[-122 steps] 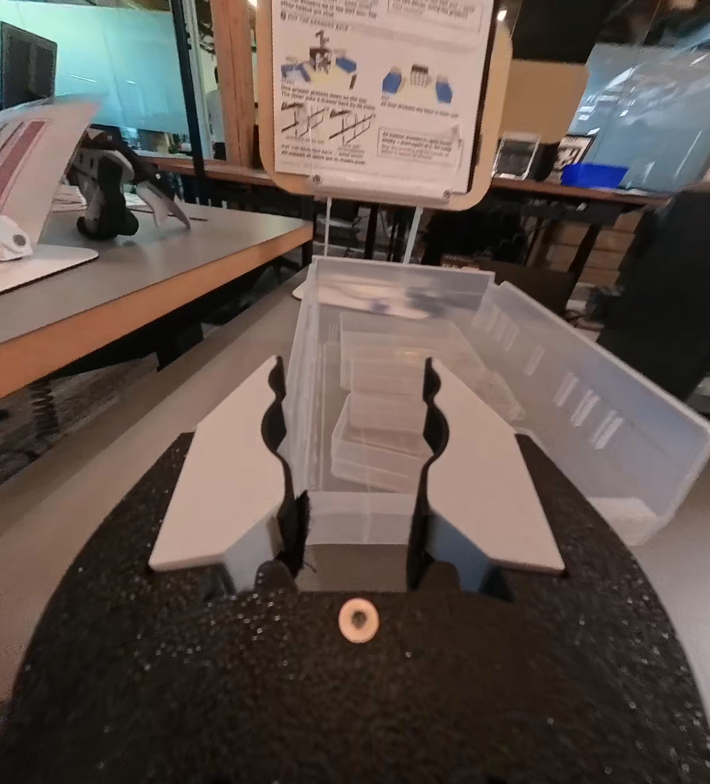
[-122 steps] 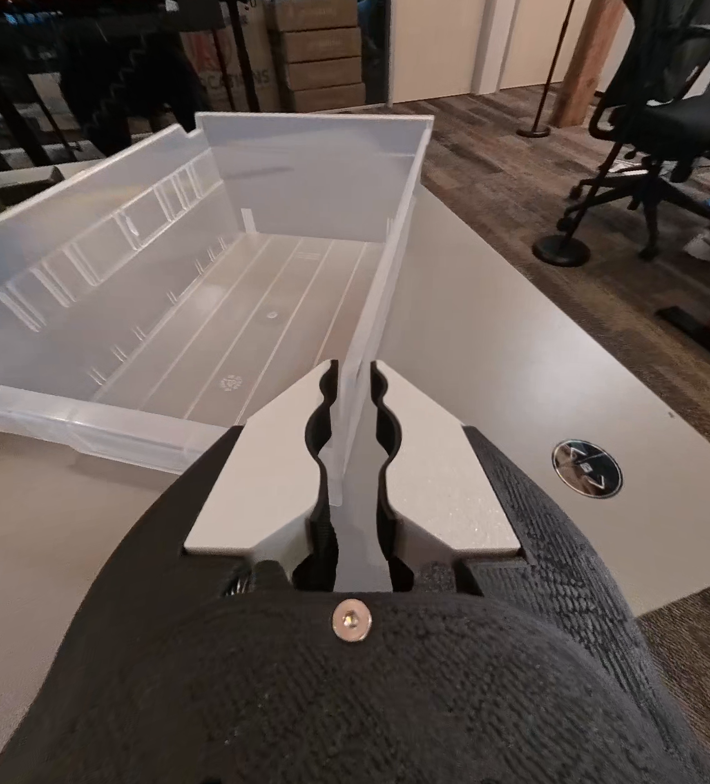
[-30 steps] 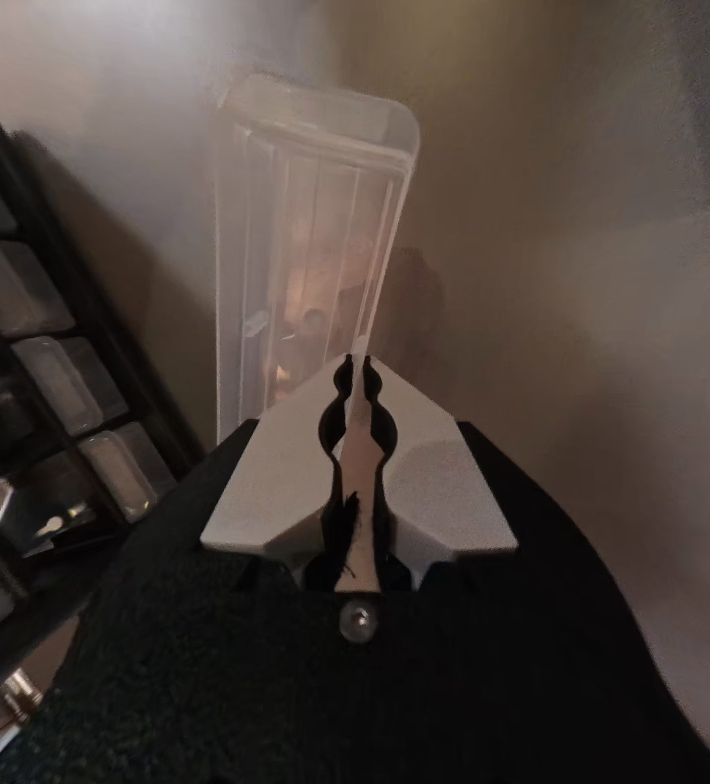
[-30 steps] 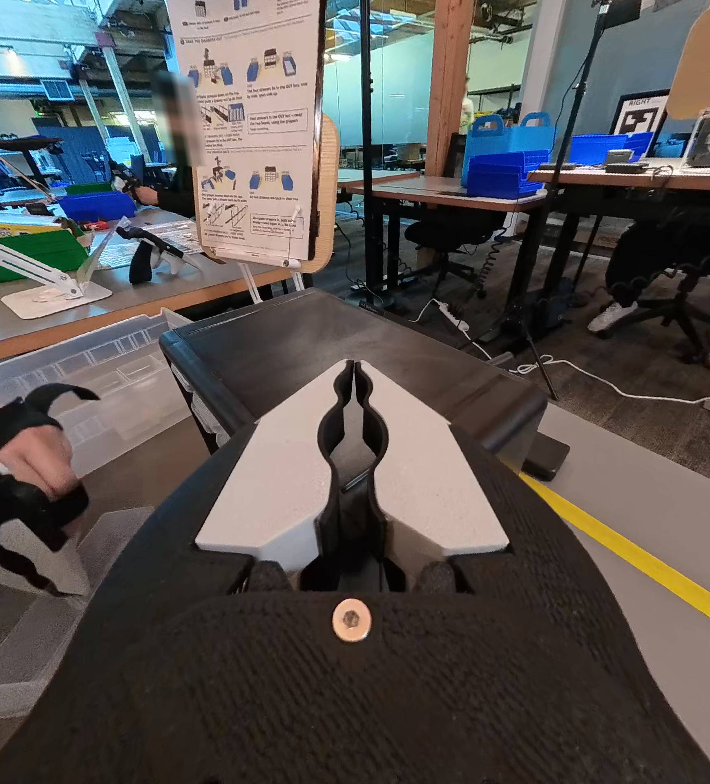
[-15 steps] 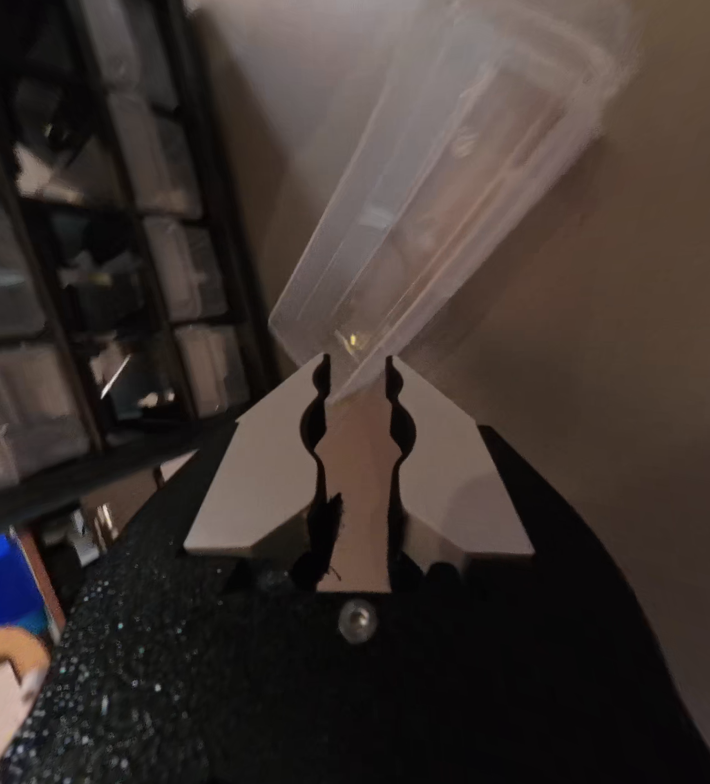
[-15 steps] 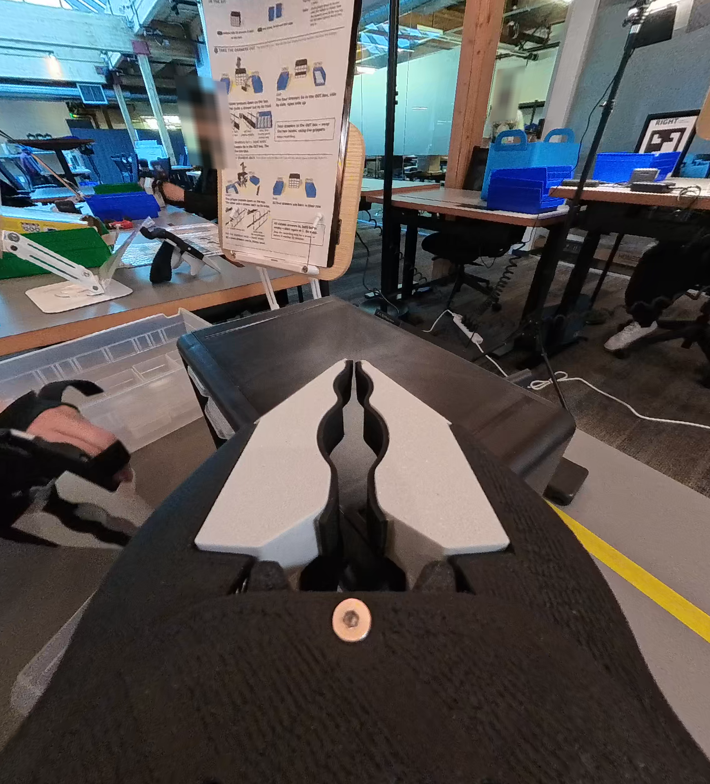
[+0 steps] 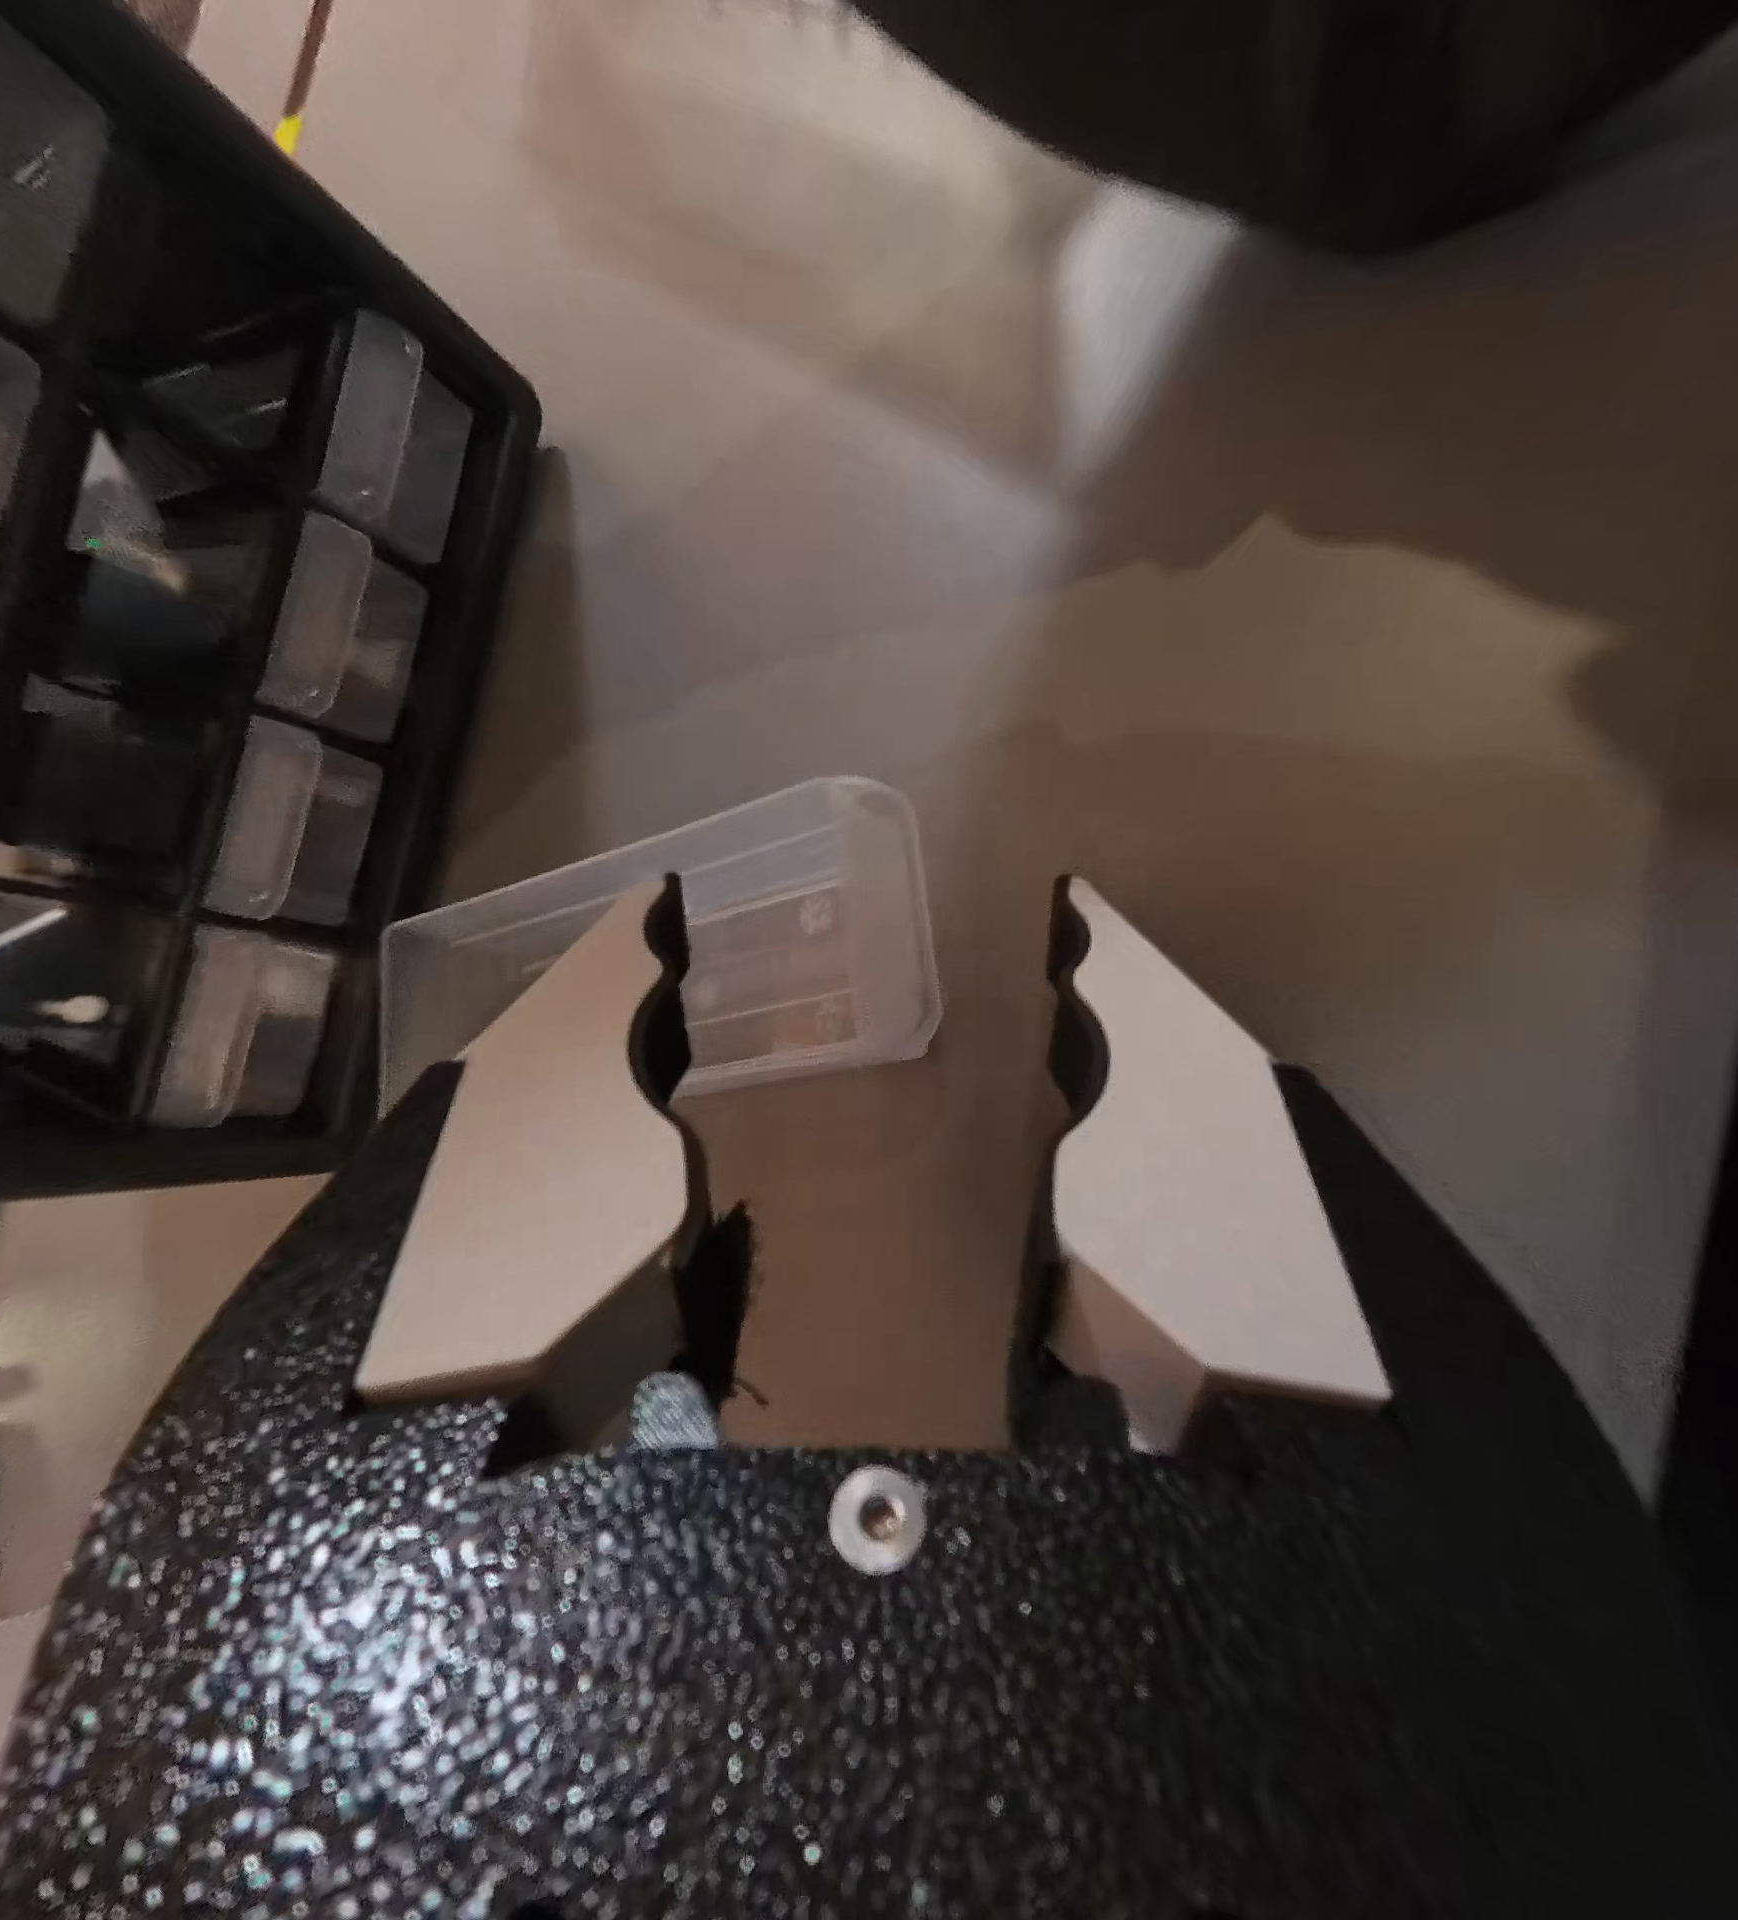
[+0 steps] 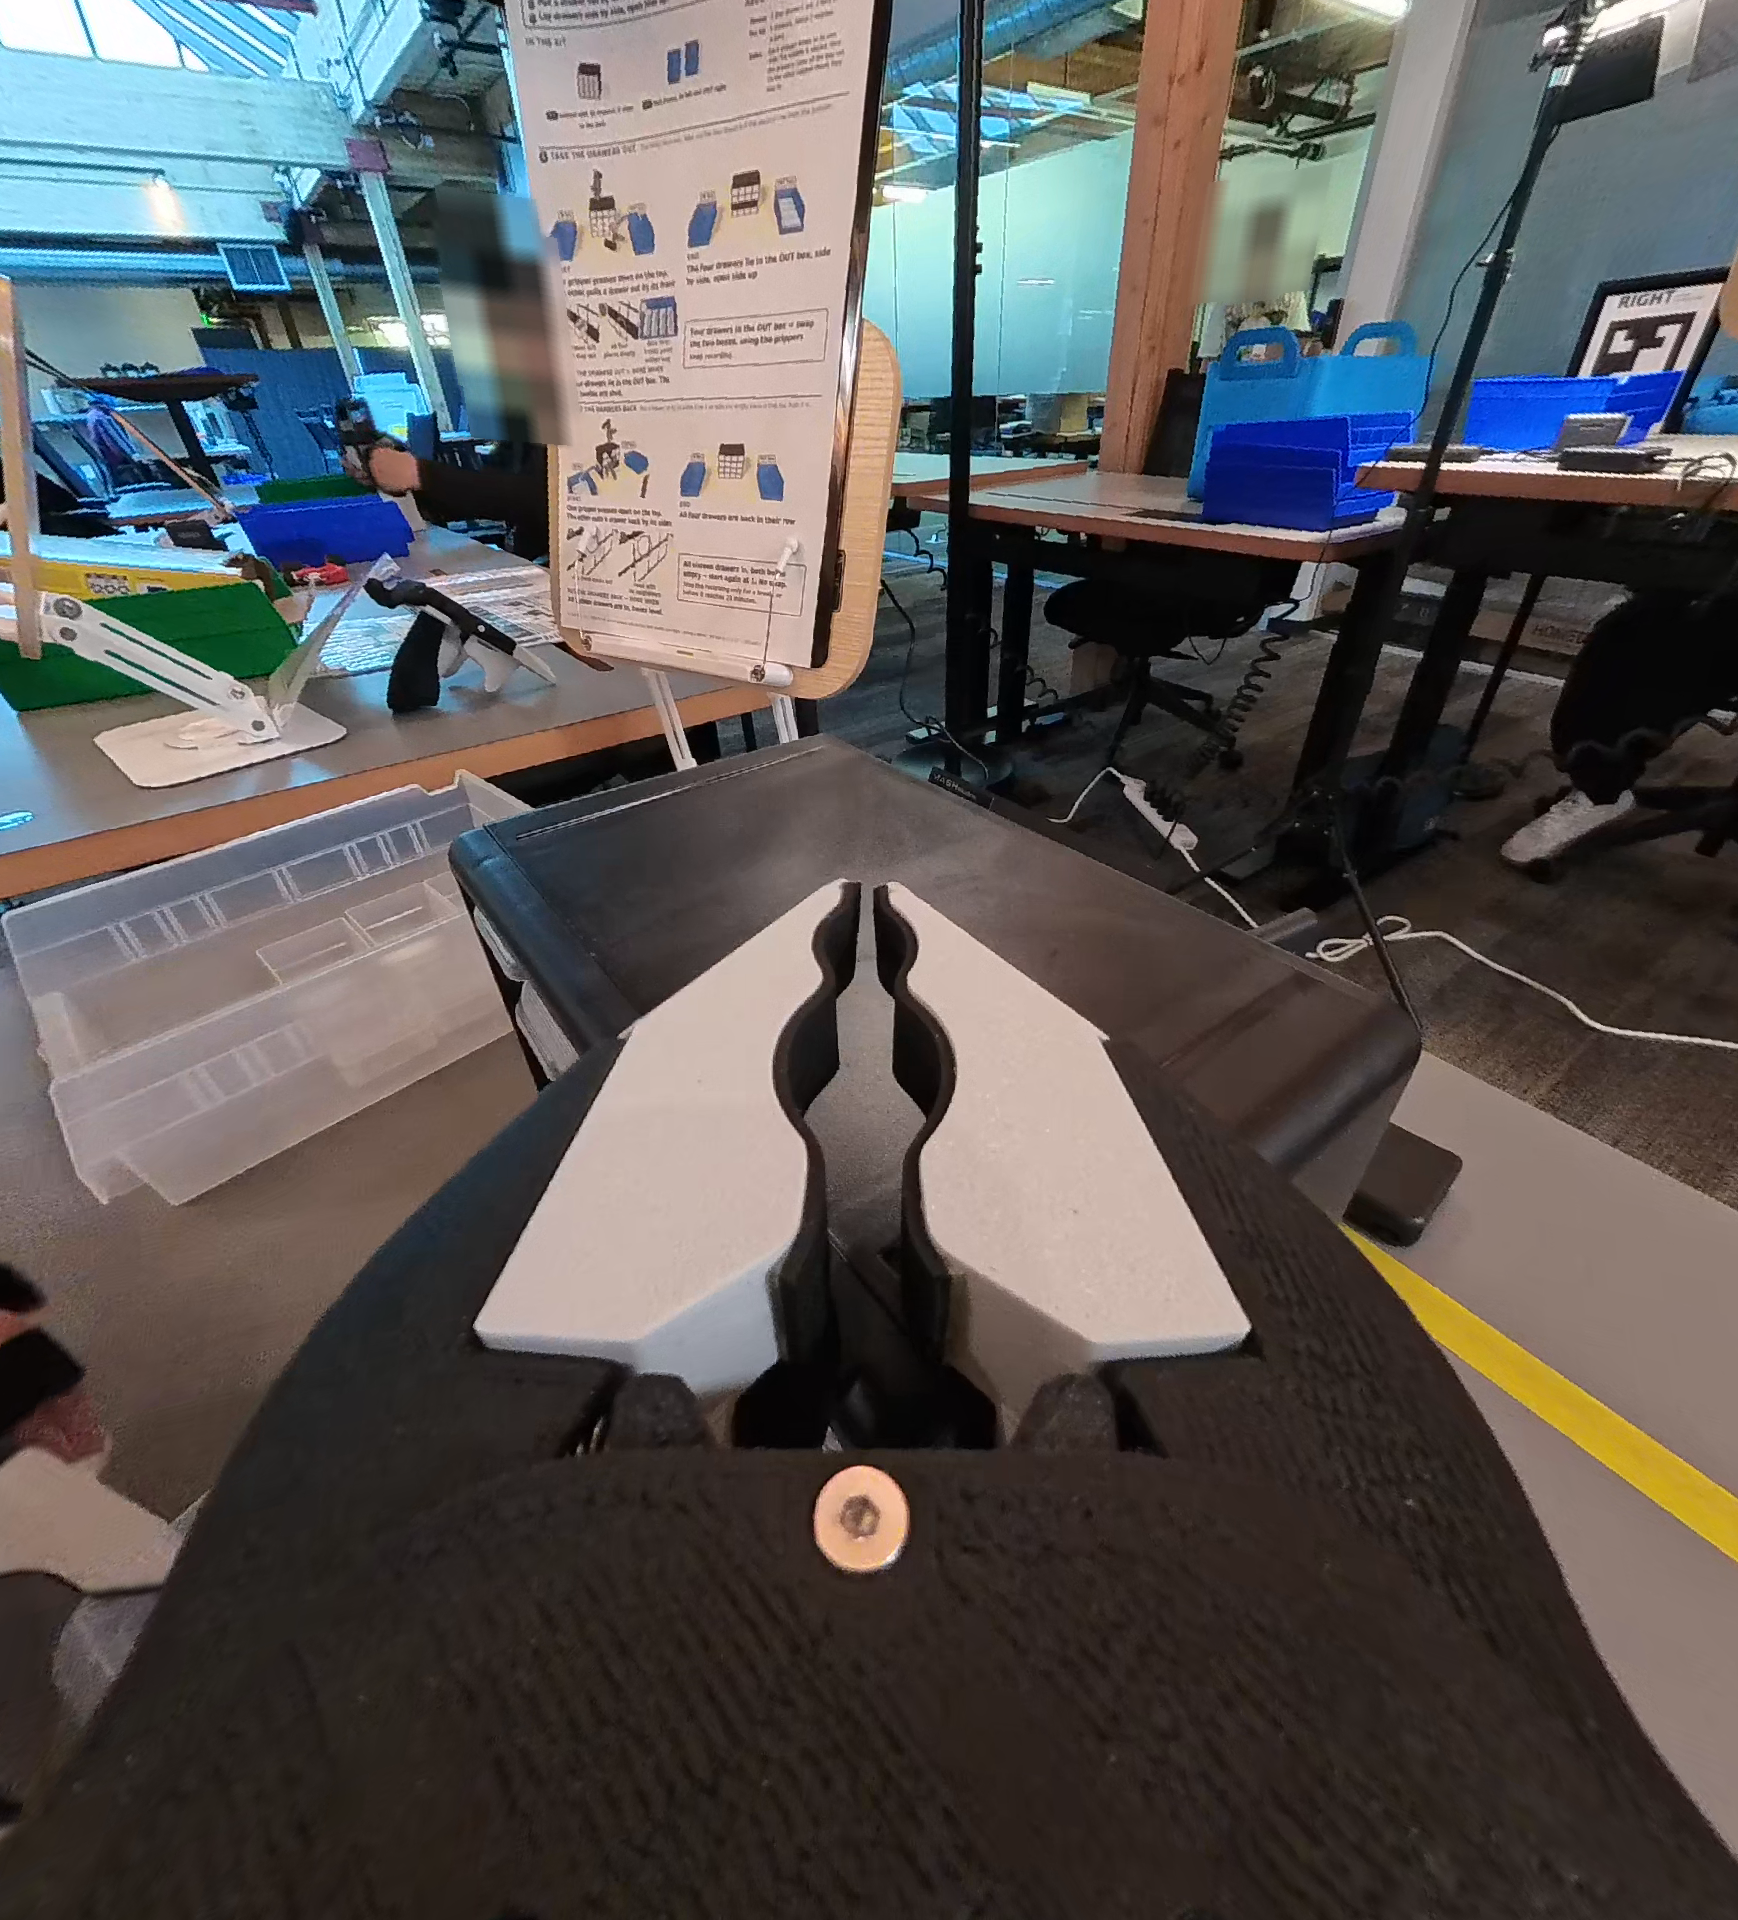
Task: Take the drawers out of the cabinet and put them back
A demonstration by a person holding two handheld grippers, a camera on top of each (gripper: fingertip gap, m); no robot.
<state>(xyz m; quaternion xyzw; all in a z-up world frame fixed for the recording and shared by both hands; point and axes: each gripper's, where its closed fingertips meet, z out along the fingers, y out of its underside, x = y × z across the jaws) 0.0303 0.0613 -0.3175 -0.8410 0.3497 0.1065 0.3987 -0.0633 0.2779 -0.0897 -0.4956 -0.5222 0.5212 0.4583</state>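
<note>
Left gripper (image 7: 860, 904) now spread wide and empty, where earlier it pinched the clear drawer (image 7: 813, 966); drawer lies freed on the table (image 7: 1260, 831) at 11 o'clock of the fingers, just beside the cabinet (image 7: 169, 644). Right gripper (image 8: 867, 902) stays closed on nothing over the cabinet top (image 8: 1000, 883); clear bin (image 8: 241, 997) at 10 o'clock.

Bare worktop (image 7: 1208, 790) lies open at 12 o'clock; cabinet (image 7: 169, 644) and clear drawer (image 7: 803, 966) crowd 10 o'clock.

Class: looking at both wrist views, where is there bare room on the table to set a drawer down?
Free: table right of the cabinet, up to the yellow line. Also table between bin and right gripper. Crowded: by the cabinet front, where a drawer lies.
</note>
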